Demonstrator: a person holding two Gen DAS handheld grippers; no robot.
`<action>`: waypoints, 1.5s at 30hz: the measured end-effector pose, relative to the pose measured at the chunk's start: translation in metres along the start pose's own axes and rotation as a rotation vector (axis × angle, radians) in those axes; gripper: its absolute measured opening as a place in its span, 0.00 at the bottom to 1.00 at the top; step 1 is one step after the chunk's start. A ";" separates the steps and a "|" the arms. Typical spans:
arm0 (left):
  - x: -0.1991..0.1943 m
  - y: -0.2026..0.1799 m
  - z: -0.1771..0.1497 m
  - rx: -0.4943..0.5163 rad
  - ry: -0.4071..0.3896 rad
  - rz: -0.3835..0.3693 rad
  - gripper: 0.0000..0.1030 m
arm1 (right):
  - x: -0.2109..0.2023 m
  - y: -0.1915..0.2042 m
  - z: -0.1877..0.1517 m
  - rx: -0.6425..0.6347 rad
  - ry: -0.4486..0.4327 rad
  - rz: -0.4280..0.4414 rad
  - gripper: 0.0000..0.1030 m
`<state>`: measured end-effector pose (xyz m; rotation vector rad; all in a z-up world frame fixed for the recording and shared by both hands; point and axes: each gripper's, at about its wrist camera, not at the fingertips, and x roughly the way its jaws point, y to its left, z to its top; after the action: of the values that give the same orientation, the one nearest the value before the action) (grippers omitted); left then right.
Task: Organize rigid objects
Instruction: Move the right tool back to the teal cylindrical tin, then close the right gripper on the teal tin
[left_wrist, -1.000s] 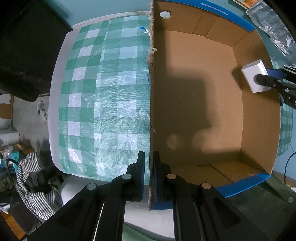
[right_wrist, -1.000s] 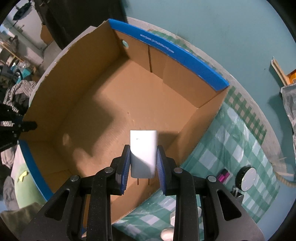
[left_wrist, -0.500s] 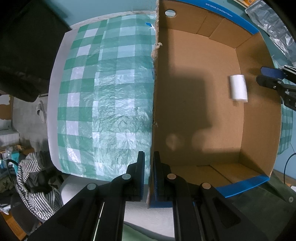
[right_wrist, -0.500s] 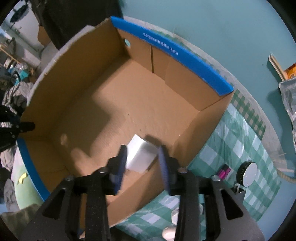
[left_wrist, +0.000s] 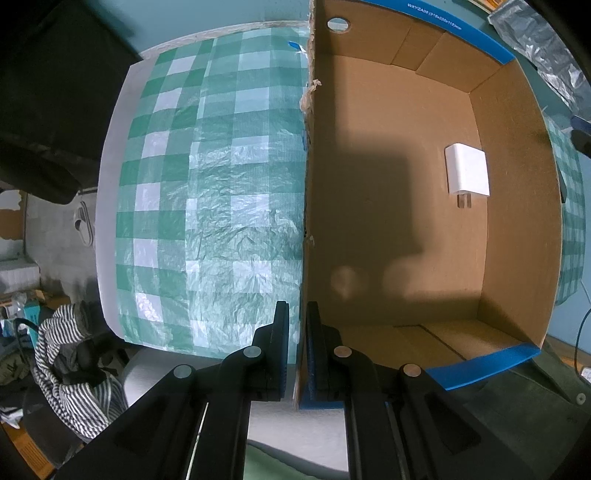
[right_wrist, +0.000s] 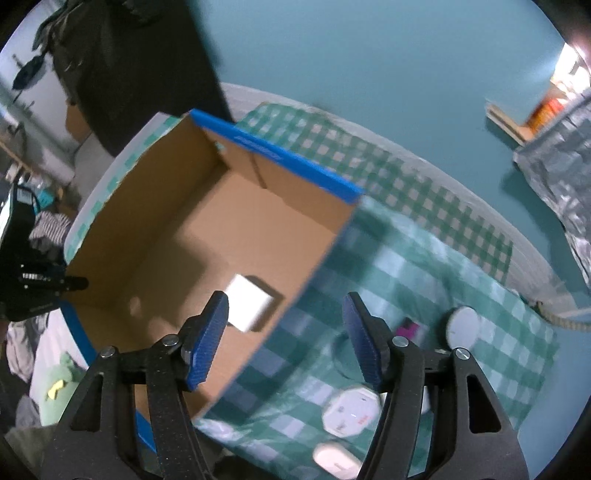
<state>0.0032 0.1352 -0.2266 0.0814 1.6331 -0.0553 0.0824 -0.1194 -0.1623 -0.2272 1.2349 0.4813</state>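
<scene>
Released a moment ago, the white charger (left_wrist: 467, 170) now lies flat on the cardboard box (left_wrist: 517, 221) floor near one side wall, long axis along that wall, prongs toward the blue-edged end. Right gripper (right_wrist: 284, 339) has lifted clear, jaws just spreading, nothing between them. Left gripper (left_wrist: 296, 350) pinches the opposite wall's rim. Most of the floor lies bare; checked bench cloth (left_wrist: 221, 184) surrounds the box.

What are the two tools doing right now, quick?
Left tool: closed on the side wall of the cardboard box.
Right tool: open, holding nothing, jaws just opening; the white charger lies in the box.
</scene>
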 end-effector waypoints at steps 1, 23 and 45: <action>0.000 0.000 0.000 0.001 0.000 0.000 0.08 | -0.001 -0.004 -0.002 0.008 0.001 -0.011 0.65; 0.003 0.003 -0.003 -0.012 0.002 0.000 0.08 | 0.057 -0.060 -0.044 0.119 0.172 -0.070 0.65; 0.003 0.003 -0.005 -0.009 -0.008 0.002 0.08 | 0.098 -0.058 -0.049 0.117 0.232 -0.075 0.43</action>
<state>-0.0020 0.1385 -0.2292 0.0755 1.6255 -0.0472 0.0924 -0.1682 -0.2760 -0.2338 1.4710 0.3223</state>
